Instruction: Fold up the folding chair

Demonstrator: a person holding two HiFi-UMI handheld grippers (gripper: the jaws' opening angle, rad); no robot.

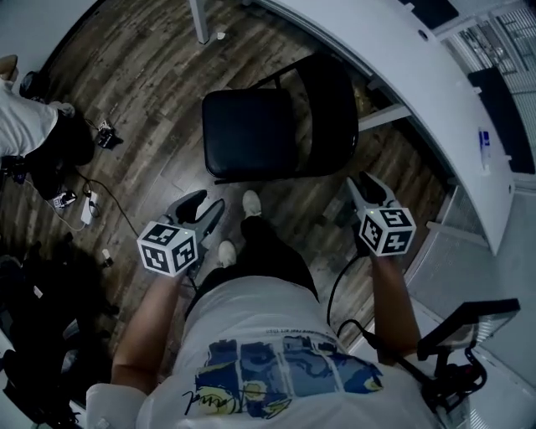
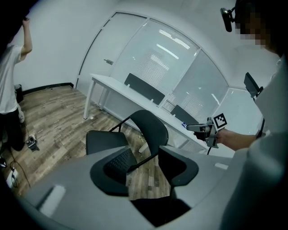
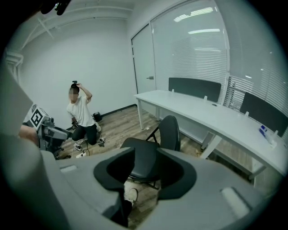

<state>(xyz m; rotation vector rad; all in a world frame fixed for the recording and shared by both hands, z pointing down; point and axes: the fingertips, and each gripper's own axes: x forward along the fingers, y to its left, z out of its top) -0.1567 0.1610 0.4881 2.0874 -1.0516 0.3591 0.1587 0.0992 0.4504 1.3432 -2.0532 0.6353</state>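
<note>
A black folding chair [image 1: 272,121] stands unfolded on the wood floor, its seat [image 1: 249,132] toward me and its backrest [image 1: 331,113] toward the desk. The same folding chair [image 2: 130,139] shows past the left jaws, and again as the chair [image 3: 150,152] ahead of the right jaws. My left gripper [image 1: 208,211] hangs short of the seat's near left corner, jaws apart with nothing between them. My right gripper [image 1: 368,194] is beside the backrest's right edge, apart from it, also open and empty.
A long white desk [image 1: 435,100] curves behind the chair, its leg [image 1: 199,21] at the back left. A crouching person [image 1: 33,126] and cables [image 1: 88,205] lie at the left. My own feet [image 1: 239,226] stand just before the chair. A stand [image 1: 469,335] sits at lower right.
</note>
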